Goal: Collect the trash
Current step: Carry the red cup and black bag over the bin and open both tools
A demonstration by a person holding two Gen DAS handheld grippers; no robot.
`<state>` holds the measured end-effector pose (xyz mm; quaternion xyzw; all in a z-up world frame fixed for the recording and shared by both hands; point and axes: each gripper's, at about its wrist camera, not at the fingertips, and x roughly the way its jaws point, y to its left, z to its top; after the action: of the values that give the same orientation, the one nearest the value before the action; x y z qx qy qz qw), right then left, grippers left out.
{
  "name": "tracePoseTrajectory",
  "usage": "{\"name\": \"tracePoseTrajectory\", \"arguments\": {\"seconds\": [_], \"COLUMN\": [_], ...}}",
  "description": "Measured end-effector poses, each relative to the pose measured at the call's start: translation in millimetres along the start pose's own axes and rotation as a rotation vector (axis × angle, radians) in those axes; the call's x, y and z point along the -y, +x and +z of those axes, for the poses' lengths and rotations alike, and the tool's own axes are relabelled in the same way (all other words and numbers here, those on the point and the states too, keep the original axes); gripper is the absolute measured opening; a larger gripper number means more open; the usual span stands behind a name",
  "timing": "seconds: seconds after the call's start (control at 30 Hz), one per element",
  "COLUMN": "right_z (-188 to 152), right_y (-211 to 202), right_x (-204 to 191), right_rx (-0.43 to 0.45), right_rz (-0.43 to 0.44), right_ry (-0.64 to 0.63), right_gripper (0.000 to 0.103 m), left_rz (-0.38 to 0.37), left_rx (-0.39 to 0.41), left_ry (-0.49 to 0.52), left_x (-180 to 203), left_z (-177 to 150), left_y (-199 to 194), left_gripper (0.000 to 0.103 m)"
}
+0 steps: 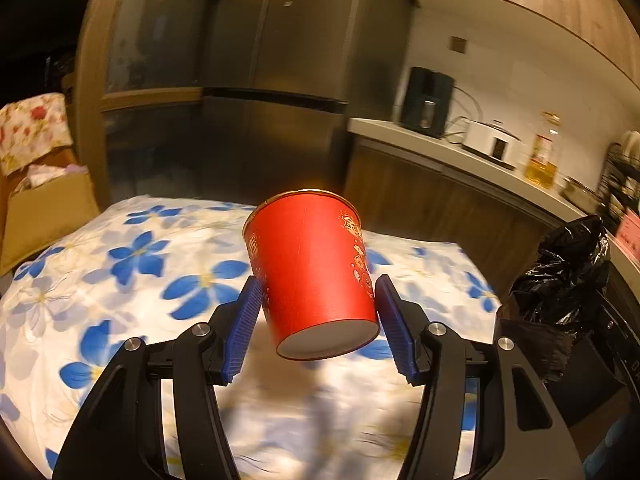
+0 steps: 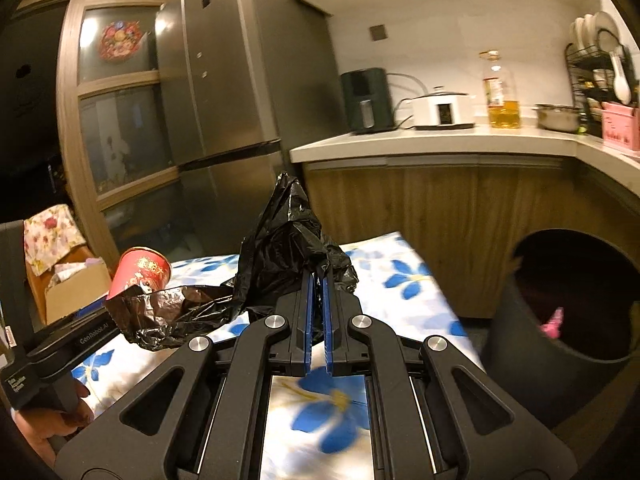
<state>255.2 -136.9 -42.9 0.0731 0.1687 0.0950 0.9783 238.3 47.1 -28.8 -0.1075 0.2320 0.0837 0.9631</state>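
While the left gripper (image 1: 316, 292) has its blue pads (image 1: 246, 320) clamped on either side of a red paper cup (image 1: 314, 276), the cup sits tilted in the grip, flat base toward the camera and gold-printed rim pointing away, lifted above the flowered cloth (image 1: 120, 264) covering the table. Over on the right gripper (image 2: 318, 292), the two blue fingers are pinched nearly together on a fold of the black trash bag (image 2: 280, 256), which bunches up above the fingertips and trails off left in a crinkly flap. From the right wrist view that flap reaches toward the red cup near the cloth's far left corner, with the left gripper's black body just beside it. A dark round bin (image 2: 568, 304) stands off the cloth's right edge with something pink inside. Behind it all runs a kitchen counter (image 2: 440, 140) with an oil bottle (image 2: 500, 92).
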Motion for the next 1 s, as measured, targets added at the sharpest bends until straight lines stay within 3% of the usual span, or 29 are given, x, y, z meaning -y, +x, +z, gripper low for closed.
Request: {"name": "tracePoseTrajectory", "arguments": {"seconds": [0.3, 0.7, 0.87, 1.0], "right_z": [9, 21, 20, 18], "right_y": [-46, -85, -78, -68], "right_x": [67, 185, 215, 230], "right_rx": [0.064, 0.118, 0.094, 0.068], "right_rz": [-0.13, -0.389, -0.42, -0.419], "right_ry": [0.05, 0.134, 0.149, 0.157], "right_gripper": [0.004, 0.005, 0.005, 0.006], "left_rz": [-0.154, -0.42, -0.517, -0.551], "left_rx": [0.003, -0.002, -0.011, -0.038], "left_ry": [0.101, 0.236, 0.282, 0.311], "left_x": [85, 224, 272, 289], "left_z": [-6, -18, -31, -41], "left_y": [-16, -18, -14, -3], "left_gripper": [0.057, 0.057, 0.058, 0.058]}}
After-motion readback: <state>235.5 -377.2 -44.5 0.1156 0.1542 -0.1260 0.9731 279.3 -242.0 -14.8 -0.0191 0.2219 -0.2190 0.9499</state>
